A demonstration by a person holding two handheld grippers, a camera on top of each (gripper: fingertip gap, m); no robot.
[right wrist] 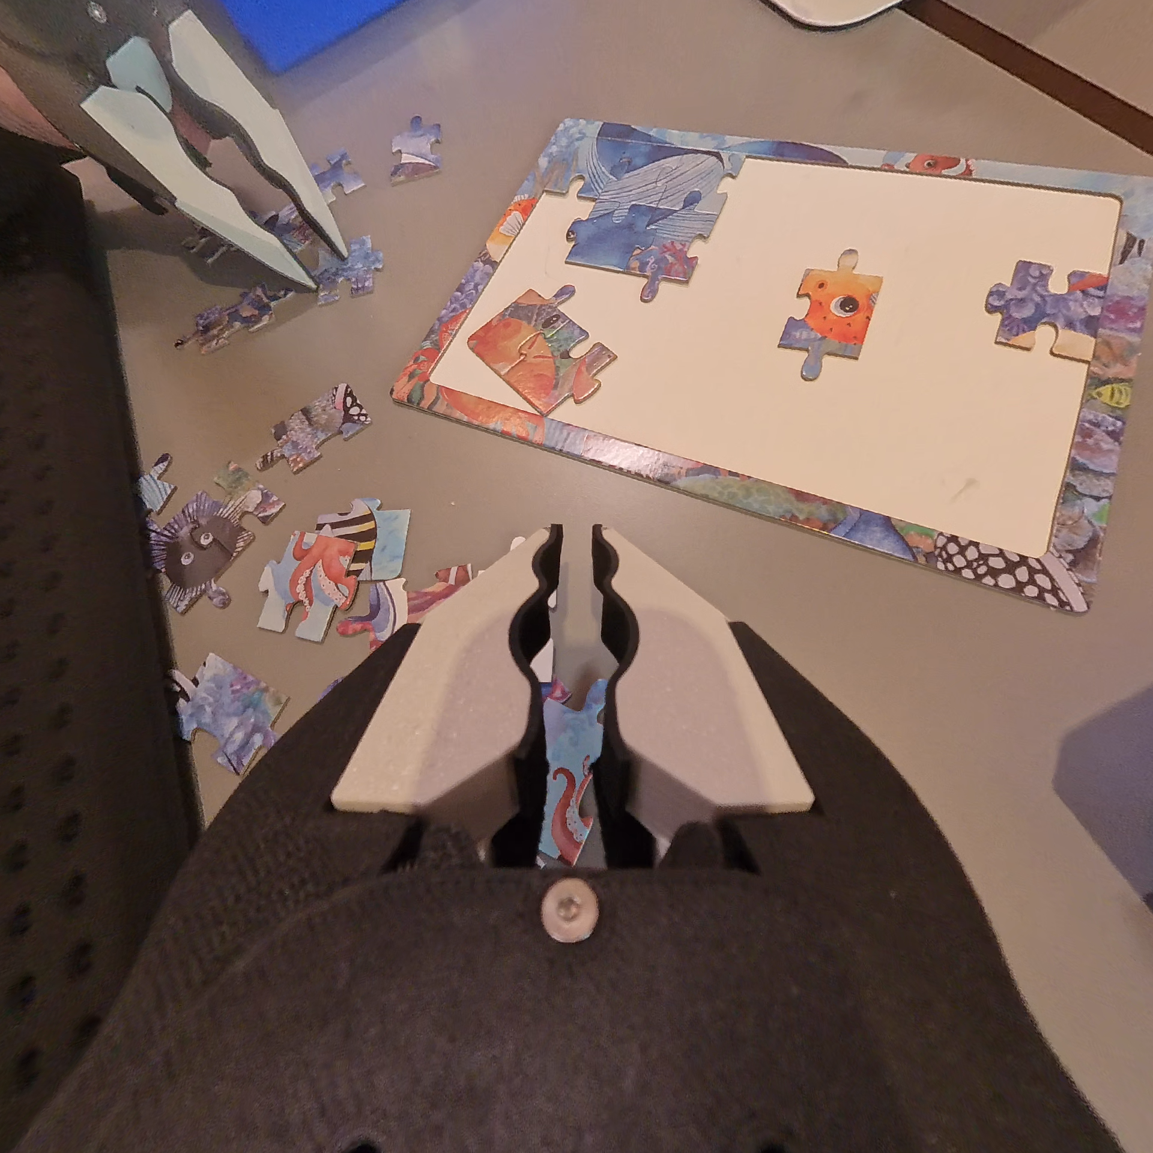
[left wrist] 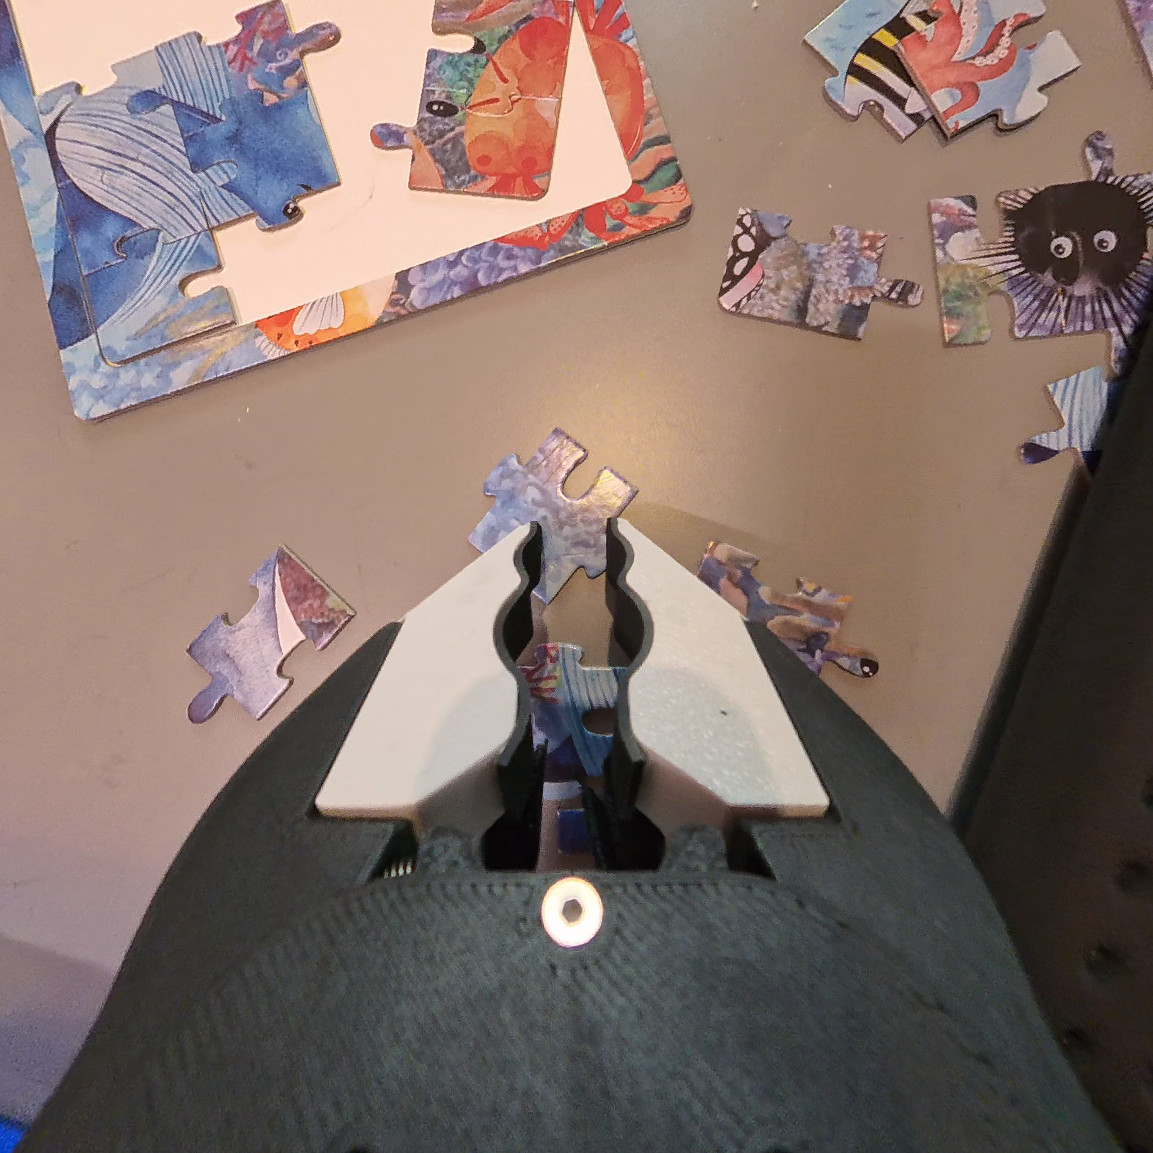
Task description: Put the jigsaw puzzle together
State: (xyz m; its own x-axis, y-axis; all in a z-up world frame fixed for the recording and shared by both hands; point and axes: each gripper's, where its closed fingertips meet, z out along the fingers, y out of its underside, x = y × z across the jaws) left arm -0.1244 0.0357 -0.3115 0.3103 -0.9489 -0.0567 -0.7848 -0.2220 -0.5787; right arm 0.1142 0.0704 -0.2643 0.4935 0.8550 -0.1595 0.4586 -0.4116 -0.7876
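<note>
Left gripper (left wrist: 573, 536) tips pinch the blue-purple piece (left wrist: 549, 499) on the table, puzzle frame (left wrist: 387, 299) lies ahead-left of it; right gripper (right wrist: 577, 530), narrowly parted, empty, sits nearer the frame's open tray.

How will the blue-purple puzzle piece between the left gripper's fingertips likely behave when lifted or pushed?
The blue-purple puzzle piece looks like thin flat card, so it is probably light and fairly stiff. Lying flat on the table, it will likely slide rather than roll when pushed. The left gripper straddles it at its thin edges, so it may slip or tilt.
</note>
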